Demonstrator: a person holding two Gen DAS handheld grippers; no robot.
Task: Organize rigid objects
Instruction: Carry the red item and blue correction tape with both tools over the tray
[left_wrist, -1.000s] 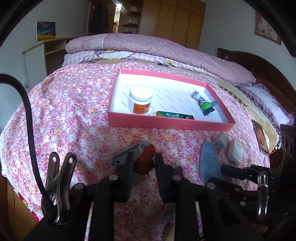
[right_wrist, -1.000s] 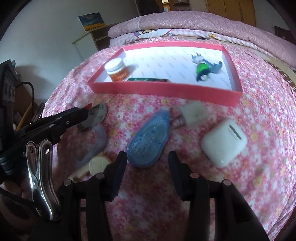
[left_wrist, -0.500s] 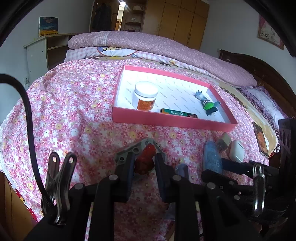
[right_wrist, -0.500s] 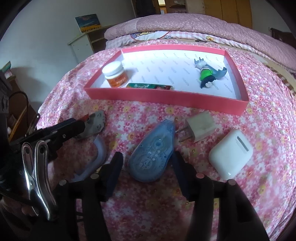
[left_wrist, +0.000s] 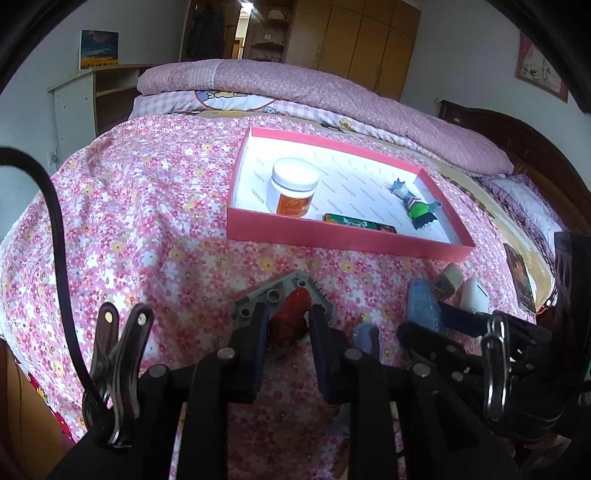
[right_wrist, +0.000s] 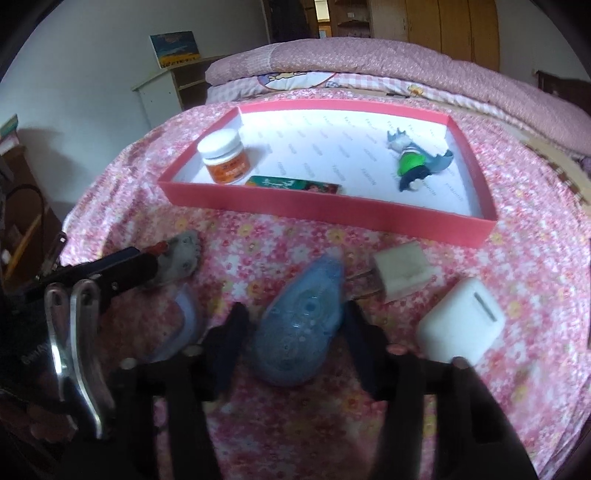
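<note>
My left gripper (left_wrist: 287, 318) is shut on a grey metal tool with a red handle (left_wrist: 291, 319) and holds it above the flowered bedspread; it also shows in the right wrist view (right_wrist: 177, 254). My right gripper (right_wrist: 295, 317) is open, its fingers on either side of a blue correction-tape dispenser (right_wrist: 299, 325) lying on the bed. A pink tray (left_wrist: 343, 238) (right_wrist: 325, 208) ahead holds a white-lidded orange jar (left_wrist: 293, 192), a flat green packet (left_wrist: 360, 223) and a small green toy figure (left_wrist: 415, 203).
A white charger cube (right_wrist: 400, 271) and a white earbud case (right_wrist: 460, 325) lie right of the dispenser. A blue curved object (right_wrist: 184, 325) lies to its left. A folded quilt (left_wrist: 314, 85) and a dark headboard (left_wrist: 535, 147) lie beyond the tray.
My left gripper has risen with the tool, which now sits higher and turned. My right gripper has moved forward and down so its fingers straddle the blue dispenser.
</note>
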